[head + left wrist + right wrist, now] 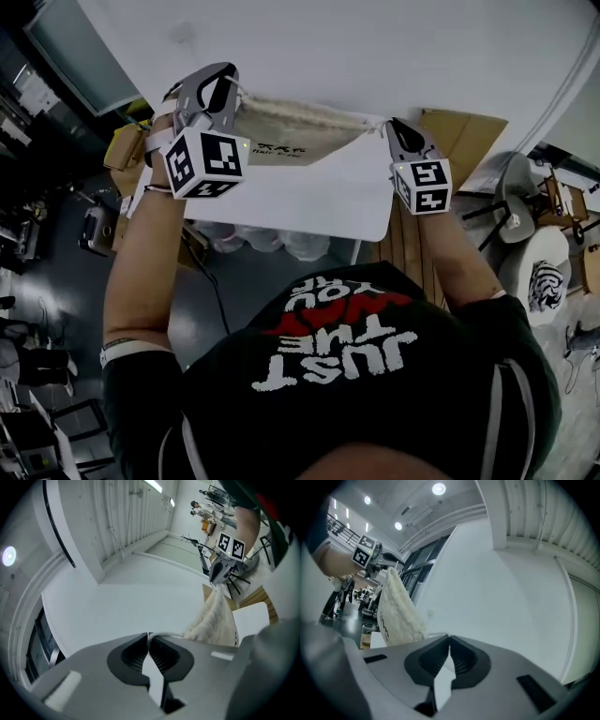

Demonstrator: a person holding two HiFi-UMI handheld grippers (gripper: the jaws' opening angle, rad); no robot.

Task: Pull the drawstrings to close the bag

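A cream cloth bag point(295, 131) with black print hangs stretched between my two grippers, held up in the air with its gathered top edge taut. My left gripper point(225, 82) is shut on the drawstring point(169, 634) at the bag's left end. In the left gripper view the cord runs from the closed jaws point(149, 637) to the bunched bag point(213, 616), and the right gripper point(218, 576) shows beyond it. My right gripper point(393, 127) is shut on the cord at the bag's right end. The right gripper view shows its jaws point(449, 640) closed, the bag point(396, 611) at left and the left gripper point(384, 559) behind it.
A white table point(319, 202) lies below the bag, with clear plastic bags point(272, 242) under its near edge. A cardboard box point(464, 131) and a chair point(514, 214) stand at the right. The person's black printed shirt point(356, 347) fills the lower head view.
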